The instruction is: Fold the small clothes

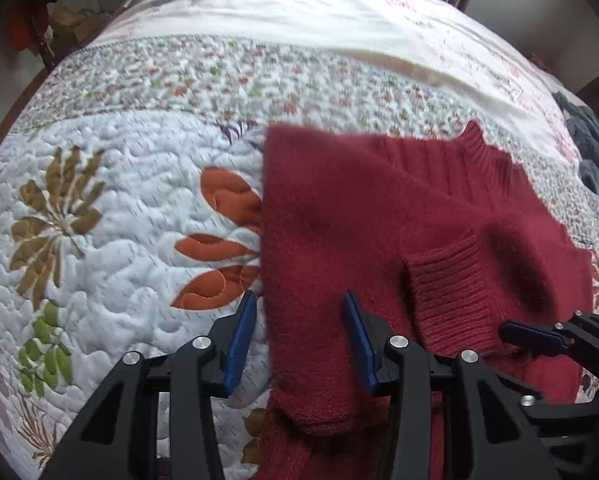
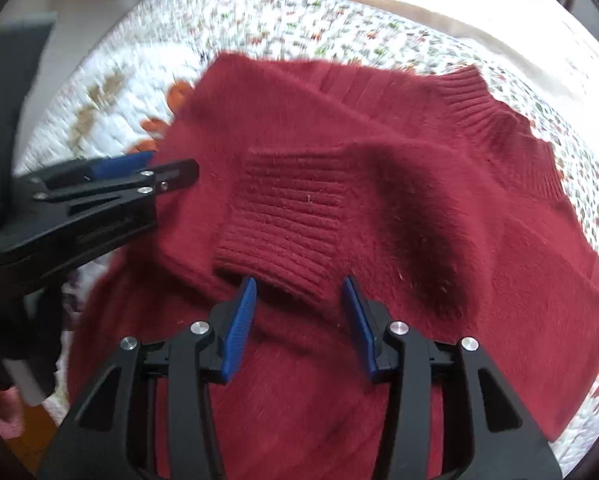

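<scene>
One dark red knitted sweater [image 2: 379, 184] lies on the floral quilt [image 1: 111, 184] ahead of both tools, its sleeves already crossed over the body, one ribbed cuff [image 2: 287, 232] uppermost. The right gripper [image 2: 299, 320] hovers with its blue pads apart, the cuff's edge just beyond its tips, holding nothing. The left gripper [image 1: 299, 336] is likewise spread, straddling the sweater's left folded edge. Judging by this, the sleeve fold is done; the next move seems to call for pinching the near hem and carrying it forward toward the collar [image 2: 475, 96].
</scene>
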`<state>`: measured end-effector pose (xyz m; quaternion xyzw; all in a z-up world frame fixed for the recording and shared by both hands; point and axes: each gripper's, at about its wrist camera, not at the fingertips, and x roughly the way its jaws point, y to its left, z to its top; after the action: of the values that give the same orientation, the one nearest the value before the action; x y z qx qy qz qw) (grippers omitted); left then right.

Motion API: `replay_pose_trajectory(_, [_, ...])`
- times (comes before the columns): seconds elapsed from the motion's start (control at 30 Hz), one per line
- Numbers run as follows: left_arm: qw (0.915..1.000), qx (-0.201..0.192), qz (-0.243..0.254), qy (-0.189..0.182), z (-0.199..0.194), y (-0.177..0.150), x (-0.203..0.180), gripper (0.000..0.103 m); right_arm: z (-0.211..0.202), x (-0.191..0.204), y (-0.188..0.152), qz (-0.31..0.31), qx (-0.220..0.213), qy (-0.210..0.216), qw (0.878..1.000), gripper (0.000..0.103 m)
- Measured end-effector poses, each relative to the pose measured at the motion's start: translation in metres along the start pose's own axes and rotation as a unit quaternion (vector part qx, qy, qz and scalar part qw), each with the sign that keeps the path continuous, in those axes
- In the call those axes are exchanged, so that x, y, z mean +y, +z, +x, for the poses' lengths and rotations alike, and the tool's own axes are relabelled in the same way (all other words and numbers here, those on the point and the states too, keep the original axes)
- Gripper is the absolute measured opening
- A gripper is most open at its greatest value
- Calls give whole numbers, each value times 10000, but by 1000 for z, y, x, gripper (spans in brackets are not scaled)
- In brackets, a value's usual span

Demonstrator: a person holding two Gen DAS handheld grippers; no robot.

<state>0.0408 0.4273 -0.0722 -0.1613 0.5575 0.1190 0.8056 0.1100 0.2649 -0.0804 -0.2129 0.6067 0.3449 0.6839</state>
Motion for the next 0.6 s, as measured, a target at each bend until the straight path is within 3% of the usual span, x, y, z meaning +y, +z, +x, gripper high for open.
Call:
replay_pose_trajectory(0.07, [10000,-21,50,20,3,0,-2,47,4,3,3,-87,-9,-114,9999,47])
replay_pose_trajectory(0.13, [10000,-23,34,5,4,1,-3,48,4,5,5,-178,-53,-180,9997,39])
replay_pose_trajectory(0.17, [10000,-13,12,-10,5,1,-2,49,3,3,6,-189,-79,-312,9993,21])
replay_pose_trajectory(0.2, [10000,-2,-7,-33,5,1,-2,49,2,0,7,-154,-96,-366,9992,10])
replay_pose_trajectory(0.33, [10000,0,-5,-32,5,0,-2,49,-18,-34,2,663,-301,296,9969,7])
replay_pose_trajectory(0.43, [10000,-19,14,31,7,1,-4,50,-42,-67,-11,1349,-606,670,9867,7])
replay_pose_trajectory(0.6, [9999,-51,27,112,10,1,-7,51,-68,-118,-38,2146,-915,892,9683,7])
